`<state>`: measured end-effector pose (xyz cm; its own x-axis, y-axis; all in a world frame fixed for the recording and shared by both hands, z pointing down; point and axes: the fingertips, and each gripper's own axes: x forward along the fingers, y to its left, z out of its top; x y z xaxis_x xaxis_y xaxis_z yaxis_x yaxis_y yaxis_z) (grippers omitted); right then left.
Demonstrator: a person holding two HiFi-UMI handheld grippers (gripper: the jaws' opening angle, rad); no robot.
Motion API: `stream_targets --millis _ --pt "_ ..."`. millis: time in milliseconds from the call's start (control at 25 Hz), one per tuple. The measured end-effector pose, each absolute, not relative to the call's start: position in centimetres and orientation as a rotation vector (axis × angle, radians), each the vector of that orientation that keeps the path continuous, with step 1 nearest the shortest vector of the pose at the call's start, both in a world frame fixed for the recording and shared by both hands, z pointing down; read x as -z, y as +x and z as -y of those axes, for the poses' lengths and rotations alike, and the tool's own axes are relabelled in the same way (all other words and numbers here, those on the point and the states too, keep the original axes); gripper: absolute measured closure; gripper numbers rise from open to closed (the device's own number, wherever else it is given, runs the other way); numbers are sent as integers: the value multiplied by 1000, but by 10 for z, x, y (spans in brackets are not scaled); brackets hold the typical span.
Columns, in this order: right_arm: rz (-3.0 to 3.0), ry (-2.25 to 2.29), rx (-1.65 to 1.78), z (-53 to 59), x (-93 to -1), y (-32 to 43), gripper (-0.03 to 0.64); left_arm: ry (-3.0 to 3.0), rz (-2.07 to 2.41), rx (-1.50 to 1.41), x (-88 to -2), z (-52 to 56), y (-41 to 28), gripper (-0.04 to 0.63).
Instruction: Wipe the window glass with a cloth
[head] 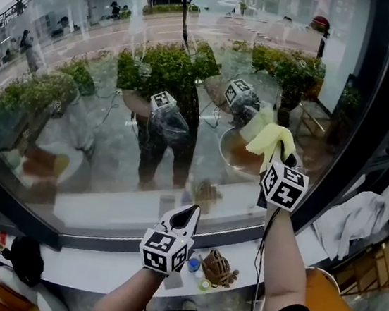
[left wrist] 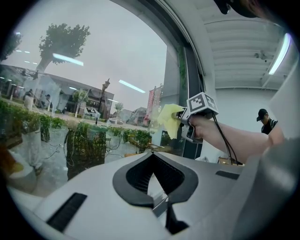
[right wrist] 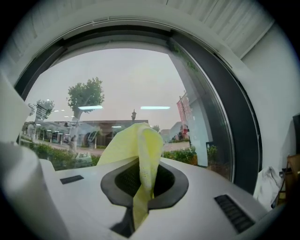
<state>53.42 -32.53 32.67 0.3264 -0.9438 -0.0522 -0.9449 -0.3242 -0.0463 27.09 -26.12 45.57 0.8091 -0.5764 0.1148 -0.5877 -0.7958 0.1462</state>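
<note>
Holds yellow cloth [head: 271,138] clamped in right gripper [head: 280,157] jaws, up by right part of window glass [head: 99,124]. Carries left gripper [head: 188,214] low, jaws closed, empty. Risks cloth pulling free: narrow pinch, glass drag.

A pale yellow cloth [head: 273,139] is shown at centre right beside the black window frame [head: 372,125], with black-and-white square markers carried on the white left gripper [head: 190,215] at lower centre.

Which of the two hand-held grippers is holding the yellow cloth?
The right hand-held gripper, raised before the window glass, is shut on the yellow cloth. The left hand-held gripper is lower, shut and empty.
</note>
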Motion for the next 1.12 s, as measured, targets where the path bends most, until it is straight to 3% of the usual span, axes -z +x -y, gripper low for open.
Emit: stream_targets --millis 1120 --pt "-1791 -2480 -124 308 -284 486 584 2888 843 -41 -421 261 256 589"
